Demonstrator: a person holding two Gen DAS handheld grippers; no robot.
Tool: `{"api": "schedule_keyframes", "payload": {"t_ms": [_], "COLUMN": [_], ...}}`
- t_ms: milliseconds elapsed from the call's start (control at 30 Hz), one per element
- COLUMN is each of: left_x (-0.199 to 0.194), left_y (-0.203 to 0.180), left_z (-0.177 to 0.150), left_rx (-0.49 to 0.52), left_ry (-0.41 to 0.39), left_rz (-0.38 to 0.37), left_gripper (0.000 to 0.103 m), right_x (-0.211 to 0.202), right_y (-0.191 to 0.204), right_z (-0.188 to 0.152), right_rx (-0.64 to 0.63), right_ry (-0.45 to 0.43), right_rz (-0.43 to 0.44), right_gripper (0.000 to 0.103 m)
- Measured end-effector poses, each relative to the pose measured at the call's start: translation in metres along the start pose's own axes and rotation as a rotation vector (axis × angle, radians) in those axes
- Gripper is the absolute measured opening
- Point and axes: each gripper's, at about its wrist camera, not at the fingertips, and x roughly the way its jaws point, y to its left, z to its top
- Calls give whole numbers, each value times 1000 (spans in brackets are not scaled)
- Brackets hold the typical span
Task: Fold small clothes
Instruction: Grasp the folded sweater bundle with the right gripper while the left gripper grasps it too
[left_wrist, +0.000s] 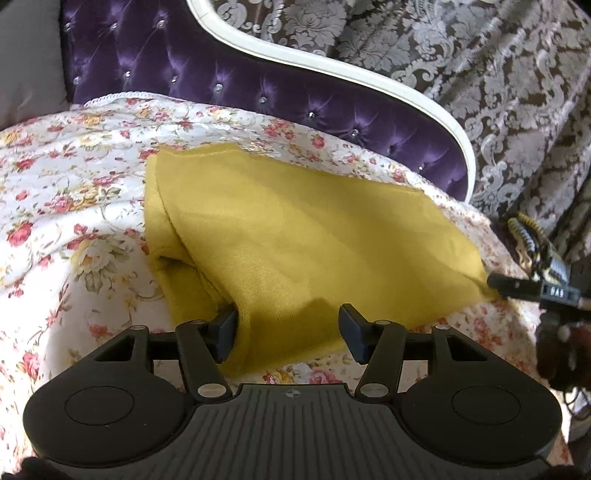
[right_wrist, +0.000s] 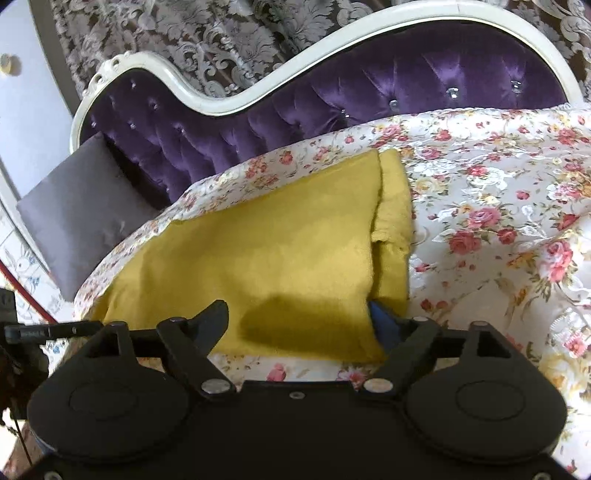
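A mustard-yellow knit garment (left_wrist: 295, 236) lies partly folded on a floral bed cover (left_wrist: 74, 166). It also shows in the right wrist view (right_wrist: 266, 251), with a folded strip along its right side. My left gripper (left_wrist: 288, 328) is open, its fingers straddling the garment's near edge; the left finger sits at a fold. My right gripper (right_wrist: 299, 321) is open over the garment's near edge, and its right finger is partly tucked under the cloth. The right gripper's tip shows in the left wrist view (left_wrist: 517, 286) at the garment's right corner.
A purple tufted headboard (left_wrist: 258, 85) with a white frame runs behind the bed, with patterned curtains (left_wrist: 480, 74) beyond. A grey cushion (right_wrist: 81, 206) leans at the bed's left end. The floral bed cover (right_wrist: 498, 206) spreads to the right.
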Motion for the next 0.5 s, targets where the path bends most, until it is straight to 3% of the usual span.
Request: {"api": "schedule_keyframes", "payload": {"t_ms": [33, 67, 100, 167, 400, 500], "left_x": [0, 1, 2, 3, -32, -30], "left_y": [0, -1, -2, -1, 8, 14], "left_z": [0, 0, 1, 3, 21, 18], "left_rx": [-4, 1, 9, 6, -23, -9], "left_ry": [1, 2, 4, 20, 48, 112], "left_rz": [5, 16, 32, 49, -30, 5], "left_gripper": [53, 43, 24, 8, 6, 3], "right_x": [0, -1, -1, 3, -26, -21], "right_y": [0, -1, -2, -7, -3, -4], "right_z": [0, 0, 1, 5, 19, 15], "right_rx": [-3, -1, 7, 43, 48, 25], "right_ry": [2, 0, 0, 27, 18, 68], "right_rz": [0, -2, -6, -2, 30, -4], "right_gripper": [77, 61, 41, 16, 13, 13]}}
